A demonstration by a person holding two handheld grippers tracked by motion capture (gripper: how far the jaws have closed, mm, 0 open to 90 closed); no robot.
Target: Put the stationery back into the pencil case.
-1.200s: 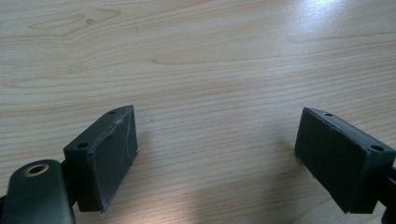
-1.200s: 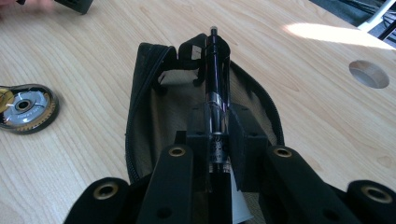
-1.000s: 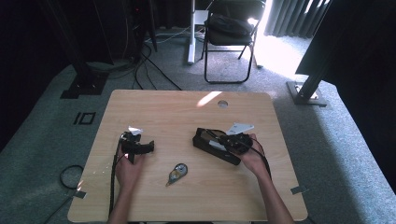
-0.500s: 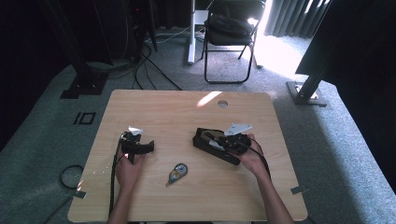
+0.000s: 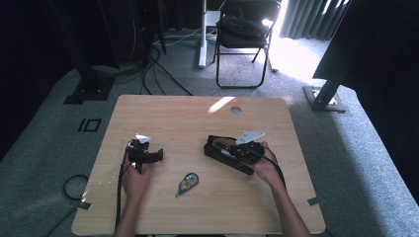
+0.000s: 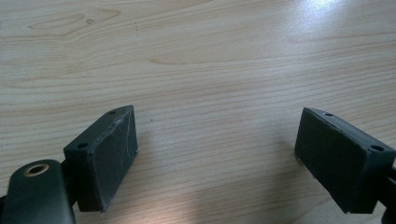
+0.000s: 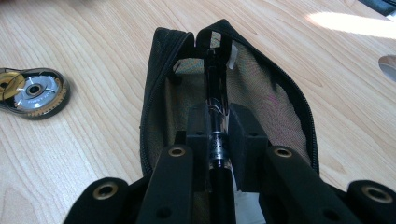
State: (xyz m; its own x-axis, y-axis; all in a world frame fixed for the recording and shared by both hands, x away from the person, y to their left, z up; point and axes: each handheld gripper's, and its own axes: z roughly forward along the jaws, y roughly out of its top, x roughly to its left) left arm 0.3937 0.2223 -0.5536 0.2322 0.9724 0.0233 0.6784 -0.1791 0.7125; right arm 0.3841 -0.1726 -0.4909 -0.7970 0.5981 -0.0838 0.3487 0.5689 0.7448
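Note:
A black zip pouch [image 7: 271, 88] lies open on the wooden table [image 5: 207, 123], right of the middle [image 5: 222, 153]. My right gripper [image 7: 218, 126] is shut on a black pen [image 7: 215, 100], which points lengthwise into the pouch's mouth. In the high view that right gripper [image 5: 237, 150] sits over the pouch's near end. My left gripper [image 6: 215, 149] stands open above bare wood with nothing between its pads; in the high view this left gripper [image 5: 153, 157] rests at the table's left. A correction tape dispenser [image 5: 187, 183] lies between the two hands, also in the right gripper view [image 7: 30, 93].
A round cable hole [image 5: 235, 109] is in the table's far side beside a sunlit patch. A folding chair [image 5: 244, 34], stand legs and cables are on the carpet beyond the table.

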